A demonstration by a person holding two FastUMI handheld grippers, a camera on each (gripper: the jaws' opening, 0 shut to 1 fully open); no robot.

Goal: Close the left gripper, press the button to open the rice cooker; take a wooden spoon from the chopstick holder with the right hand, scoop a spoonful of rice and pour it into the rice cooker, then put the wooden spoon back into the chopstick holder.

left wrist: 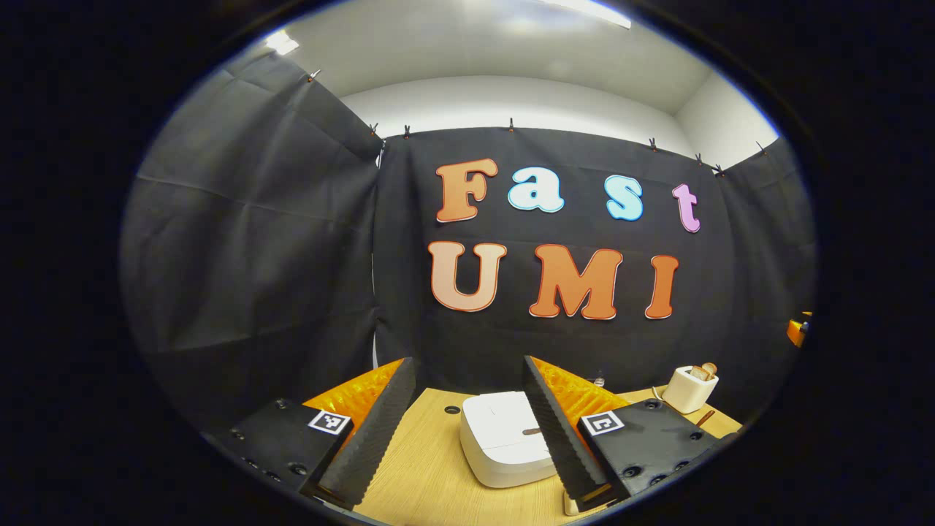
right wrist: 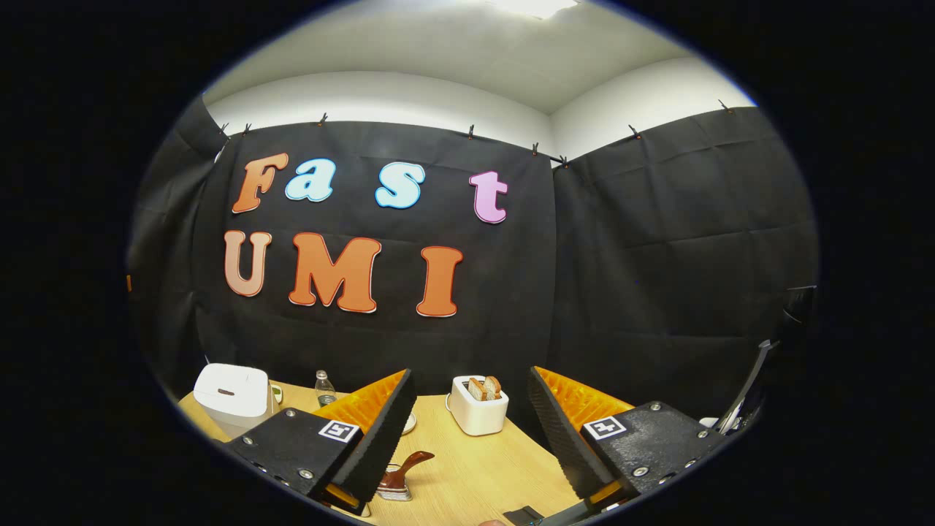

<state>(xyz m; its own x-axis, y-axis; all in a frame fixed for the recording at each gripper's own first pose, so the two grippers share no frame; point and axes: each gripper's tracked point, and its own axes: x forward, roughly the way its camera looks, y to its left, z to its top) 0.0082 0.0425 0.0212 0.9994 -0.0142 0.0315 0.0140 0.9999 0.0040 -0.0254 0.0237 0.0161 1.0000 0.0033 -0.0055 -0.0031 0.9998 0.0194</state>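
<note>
The white rice cooker (left wrist: 504, 438) sits on the wooden table (left wrist: 424, 482) with its lid down, a small dark button (left wrist: 532, 431) on top. My left gripper (left wrist: 467, 363) hovers open just in front of it, nothing between its fingers. In the right gripper view the cooker (right wrist: 232, 398) stands far left. A brown wooden spoon handle (right wrist: 413, 462) sticks out of a small holder (right wrist: 394, 491) beside the left finger of my right gripper (right wrist: 470, 372), which is open and holds nothing.
A white toaster (right wrist: 478, 405) with bread slices stands at the back of the table, also seen as the toaster (left wrist: 690, 387) at the right. A small clear bottle (right wrist: 323, 387) and a greenish item (right wrist: 277, 394) sit by the cooker. Black cloth walls surround the table.
</note>
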